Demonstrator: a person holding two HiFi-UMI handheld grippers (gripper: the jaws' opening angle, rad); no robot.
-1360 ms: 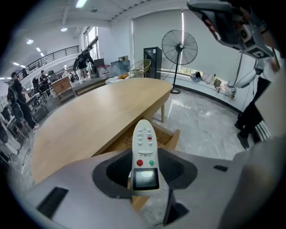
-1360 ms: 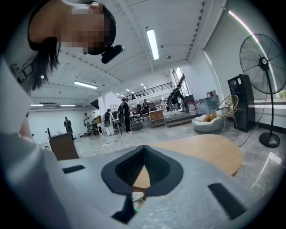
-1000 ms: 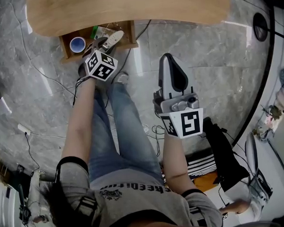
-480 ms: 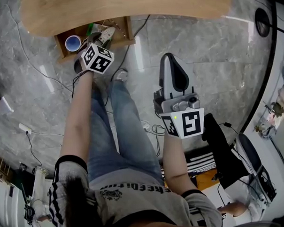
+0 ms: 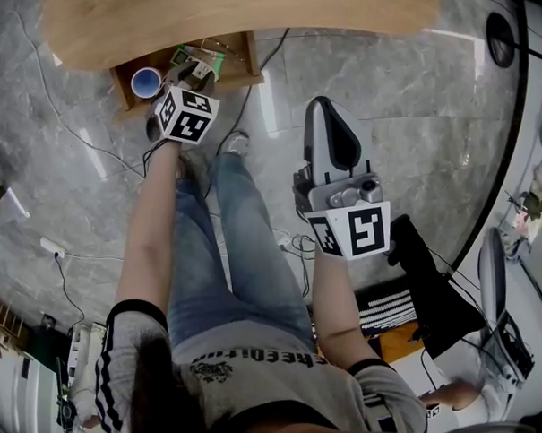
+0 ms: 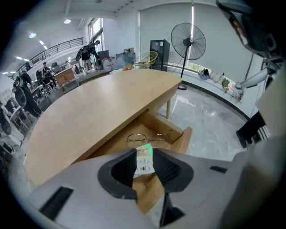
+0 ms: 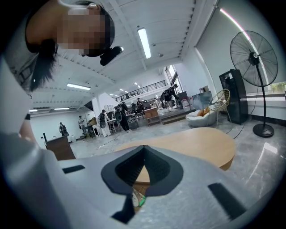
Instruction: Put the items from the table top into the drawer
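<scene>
The wooden drawer (image 5: 249, 61) stands pulled out under the curved table top (image 5: 244, 10). Inside it are a blue cup (image 5: 146, 83), a white-and-green packet (image 5: 195, 59) and wire-rimmed glasses (image 6: 147, 138). My left gripper (image 5: 191, 76) points steeply down into the drawer. Its jaws have just been closing, and a narrow gap is left between them. Through that gap of the left gripper (image 6: 145, 157) the packet (image 6: 144, 162) shows on the drawer floor, with the pads not pressing it. My right gripper (image 5: 325, 119) hangs over the floor, shut on nothing, its tips (image 7: 143, 150) meeting.
Cables (image 5: 66, 256) trail over the grey marble floor. The person's legs (image 5: 228, 249) stand just in front of the drawer. A black bag (image 5: 426, 285) and striped cloth lie at the lower right. A standing fan (image 6: 187, 42) is beyond the table.
The left gripper's jaws have drawn closer together, and the gripper has tipped a little over the drawer. The right gripper has stayed where it was.
</scene>
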